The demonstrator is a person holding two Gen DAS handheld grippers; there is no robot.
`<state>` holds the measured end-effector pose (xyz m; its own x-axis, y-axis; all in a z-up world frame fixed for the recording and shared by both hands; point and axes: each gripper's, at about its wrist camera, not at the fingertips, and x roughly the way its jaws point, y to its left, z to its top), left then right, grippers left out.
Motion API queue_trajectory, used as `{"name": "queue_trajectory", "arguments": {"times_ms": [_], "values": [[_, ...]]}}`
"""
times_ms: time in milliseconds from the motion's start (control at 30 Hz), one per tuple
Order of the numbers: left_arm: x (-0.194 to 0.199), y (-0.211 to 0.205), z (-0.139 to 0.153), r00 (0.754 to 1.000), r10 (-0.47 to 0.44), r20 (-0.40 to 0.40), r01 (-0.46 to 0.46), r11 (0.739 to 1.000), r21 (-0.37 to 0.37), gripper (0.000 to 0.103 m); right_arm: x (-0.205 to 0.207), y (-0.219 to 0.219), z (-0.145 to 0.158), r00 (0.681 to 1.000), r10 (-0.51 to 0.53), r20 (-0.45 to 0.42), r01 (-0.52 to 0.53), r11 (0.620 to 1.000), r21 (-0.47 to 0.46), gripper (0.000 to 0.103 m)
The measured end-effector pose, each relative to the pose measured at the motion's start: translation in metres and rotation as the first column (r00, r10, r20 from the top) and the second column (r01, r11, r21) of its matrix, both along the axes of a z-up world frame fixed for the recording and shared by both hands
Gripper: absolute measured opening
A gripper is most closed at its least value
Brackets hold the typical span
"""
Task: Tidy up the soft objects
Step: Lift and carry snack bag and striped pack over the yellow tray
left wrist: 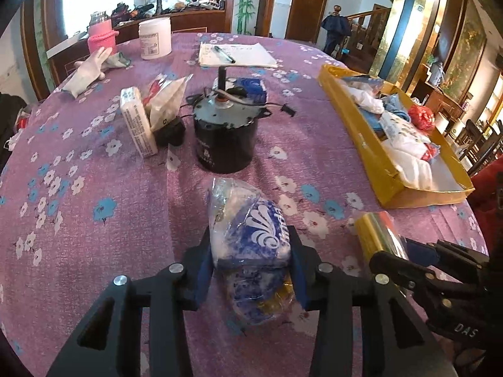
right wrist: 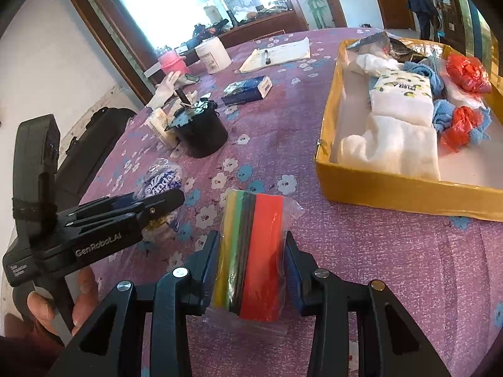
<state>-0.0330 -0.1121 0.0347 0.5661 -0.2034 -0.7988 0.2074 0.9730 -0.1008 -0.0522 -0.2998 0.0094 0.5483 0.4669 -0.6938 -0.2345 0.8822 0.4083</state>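
Nearest you, your left tongs (left wrist: 251,270) pinch the soft blue-and-white bag (left wrist: 251,229) on the purple tabletop (left wrist: 110,251), your right tongs (right wrist: 251,270) clamp the slippery wrapped colour pack (right wrist: 254,251); both should crush easily, so hold them mid-body towards the yellow box (right wrist: 393,191).

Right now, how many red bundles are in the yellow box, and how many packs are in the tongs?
Red bundles in yellow box: 2
Packs gripped: 2, blue-and-white bag in left tongs, striped pack in right tongs
Total: 4
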Motion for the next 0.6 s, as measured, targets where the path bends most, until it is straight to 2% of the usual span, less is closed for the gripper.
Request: {"name": "queue_trajectory", "arguments": {"times_ms": [367,600], "values": [[-0.013,-0.015,0.021,0.998,-0.052,0.039,0.053,0.998,-0.02,0.041,-0.007,-0.017,0.007,0.999,-0.033,0.022,0.032,0.999,0.04,0.041],[-0.015,-0.028,0.032,0.995,-0.083,0.053,0.084,0.996,-0.028,0.041,-0.017,-0.036,0.022,0.996,-0.06,0.061,0.056,0.996,0.065,0.042]]}}
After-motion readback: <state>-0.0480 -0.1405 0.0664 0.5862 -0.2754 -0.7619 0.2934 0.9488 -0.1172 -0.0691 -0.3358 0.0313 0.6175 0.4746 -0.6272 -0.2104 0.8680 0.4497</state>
